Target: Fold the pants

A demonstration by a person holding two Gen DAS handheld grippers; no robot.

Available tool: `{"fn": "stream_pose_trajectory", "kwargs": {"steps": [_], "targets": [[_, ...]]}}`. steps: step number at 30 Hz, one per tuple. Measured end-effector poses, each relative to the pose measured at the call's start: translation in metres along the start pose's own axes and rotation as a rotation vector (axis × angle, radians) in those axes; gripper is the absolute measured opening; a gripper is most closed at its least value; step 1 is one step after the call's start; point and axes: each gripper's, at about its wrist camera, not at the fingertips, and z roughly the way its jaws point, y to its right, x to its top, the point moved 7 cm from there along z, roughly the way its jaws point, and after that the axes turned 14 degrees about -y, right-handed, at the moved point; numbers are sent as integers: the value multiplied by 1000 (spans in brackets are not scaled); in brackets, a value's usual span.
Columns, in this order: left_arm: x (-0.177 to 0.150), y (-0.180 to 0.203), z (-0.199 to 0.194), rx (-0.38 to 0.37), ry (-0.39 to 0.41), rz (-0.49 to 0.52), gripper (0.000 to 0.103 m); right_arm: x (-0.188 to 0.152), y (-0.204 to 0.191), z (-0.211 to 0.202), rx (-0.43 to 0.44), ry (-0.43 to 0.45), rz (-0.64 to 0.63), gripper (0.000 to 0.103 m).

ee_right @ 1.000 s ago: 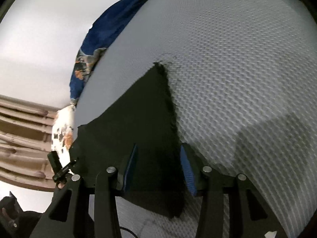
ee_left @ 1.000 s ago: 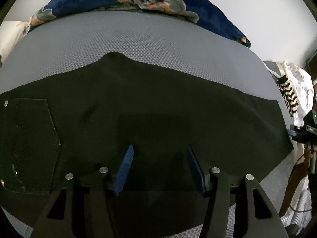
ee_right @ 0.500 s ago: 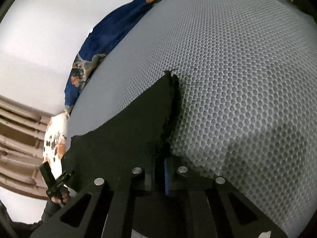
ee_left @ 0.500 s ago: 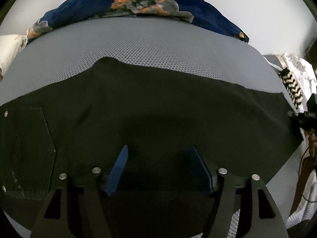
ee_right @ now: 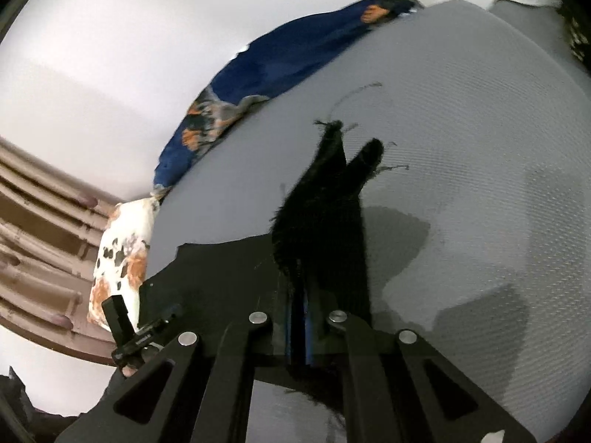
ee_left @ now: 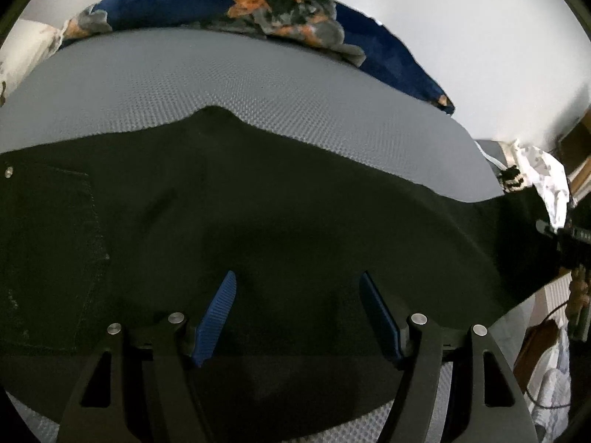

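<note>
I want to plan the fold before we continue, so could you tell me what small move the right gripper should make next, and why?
Probably carry the hem across toward the waist end. The right gripper is shut on the frayed leg end of the black pants, lifted off the grey mattress, while the left gripper hangs open over the flat middle, gripping nothing.

- The black pants [ee_left: 258, 214] are cut off by the left edge of the left wrist view.
- In the right wrist view, the lifted pant hem is blurred, and the right gripper [ee_right: 298, 317] hides the fabric it pinches.
</note>
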Motion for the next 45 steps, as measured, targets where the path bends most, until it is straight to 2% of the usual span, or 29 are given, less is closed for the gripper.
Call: {"fn": "stream_pose_trajectory", "kwargs": {"steps": [10, 14, 19, 28, 35, 38, 42, 45], "targets": [[1, -14, -38, -37, 82, 4, 70, 8, -68, 43, 2, -56, -71, 6], [2, -25, -50, -50, 105, -11, 70, 11, -94, 71, 30, -88, -80, 6], [2, -43, -64, -53, 135, -40, 70, 14, -127, 117, 62, -140, -108, 6], [-4, -71, -87, -47, 158, -82, 70, 6, -174, 216, 81, -286, -146, 6], [-5, -78, -100, -59, 162, -94, 70, -12, -201, 270, 26, -362, -211, 6], [-6, -76, -99, -66, 160, -87, 70, -21, -202, 289, -12, -387, -215, 12], [-6, -70, -95, -75, 144, -63, 70, -25, -206, 289, 47, -406, -186, 27], [-7, -65, -89, -104, 116, -50, 70, -23, -210, 270, 77, -369, -184, 37]]}}
